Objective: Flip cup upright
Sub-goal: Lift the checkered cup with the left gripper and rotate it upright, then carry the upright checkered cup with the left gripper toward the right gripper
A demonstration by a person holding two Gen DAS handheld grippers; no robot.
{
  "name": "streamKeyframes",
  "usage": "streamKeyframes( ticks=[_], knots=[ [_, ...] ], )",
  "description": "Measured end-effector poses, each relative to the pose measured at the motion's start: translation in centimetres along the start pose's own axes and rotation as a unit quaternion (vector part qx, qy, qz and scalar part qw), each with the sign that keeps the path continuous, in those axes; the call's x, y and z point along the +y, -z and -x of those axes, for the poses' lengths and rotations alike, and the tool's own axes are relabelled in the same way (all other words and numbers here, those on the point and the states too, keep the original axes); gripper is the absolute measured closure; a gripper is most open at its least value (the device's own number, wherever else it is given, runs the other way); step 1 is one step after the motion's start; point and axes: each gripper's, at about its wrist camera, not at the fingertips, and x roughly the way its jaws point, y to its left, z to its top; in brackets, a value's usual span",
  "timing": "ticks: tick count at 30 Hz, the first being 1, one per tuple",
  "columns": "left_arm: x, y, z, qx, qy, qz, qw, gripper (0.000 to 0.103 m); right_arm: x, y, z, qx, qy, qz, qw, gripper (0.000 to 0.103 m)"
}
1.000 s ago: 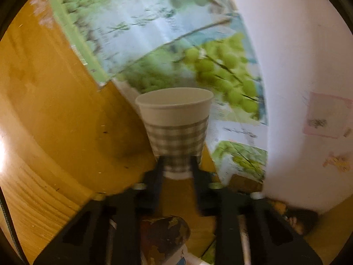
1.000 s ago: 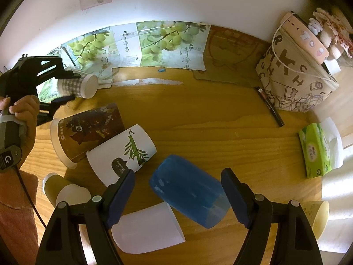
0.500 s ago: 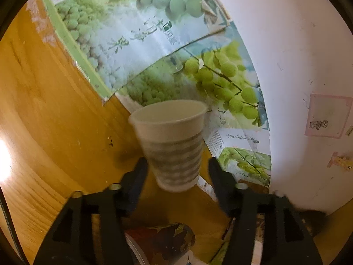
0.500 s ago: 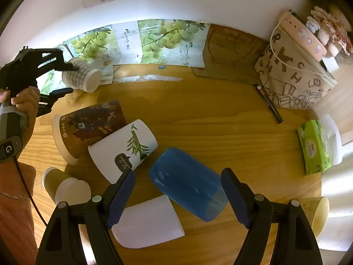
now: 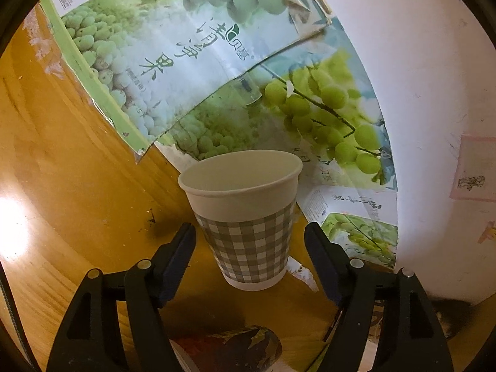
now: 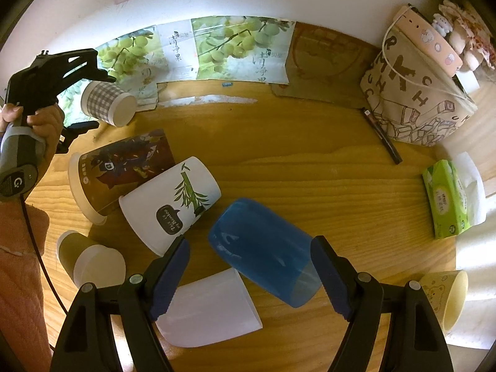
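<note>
Looking along our left gripper (image 5: 249,235), jaws spread clear of the checked cup (image 5: 245,217); our right gripper (image 6: 249,266) gapes above the blue cup (image 6: 263,254).

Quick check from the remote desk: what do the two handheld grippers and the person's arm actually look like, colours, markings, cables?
Both are black plastic frames with triangular cutouts and silver screws; the jaws carry dark blue pads. The left gripper has a grey handle with a round "G" logo and a thin black cable hanging from it. The hand gripping it is bare, above a salmon-pink sleeve. The right gripper looks the same.
</note>
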Motion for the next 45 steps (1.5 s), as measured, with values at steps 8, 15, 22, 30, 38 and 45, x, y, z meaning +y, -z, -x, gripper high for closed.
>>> streamKeyframes(
  ticks=[8,15,22,30,38,45],
  knots=[
    [-0.4,0.2,-1.2,0.014,-0.015,-0.013,0.9997,0.038,-0.5,0.1,-0.2,0.002,0.002,-0.009,1.0,0.022],
    [-1.6,0.3,-0.8,0.021,-0.027,-0.045,0.9984,0.039,-0.5,0.3,-0.2,-0.001,-0.002,-0.013,1.0,0.022],
    [-2.9,1.2,0.9,0.018,-0.026,-0.087,0.9957,0.04,-0.3,0.9,0.6,-0.011,-0.012,-0.017,1.0,0.022],
    [-3.9,3.3,4.8,0.006,-0.035,-0.144,0.989,0.04,0.1,2.1,2.5,-0.033,-0.037,-0.031,0.998,0.022],
    [-4.4,8.4,9.5,0.0,-0.044,-0.194,0.98,0.04,-0.6,5.4,6.2,-0.066,-0.077,-0.049,0.994,0.022],
    [-4.1,13.7,14.2,-0.005,-0.062,-0.242,0.9682,0.04,-1.3,9.8,9.3,-0.086,-0.11,-0.063,0.988,0.022]
  ],
)
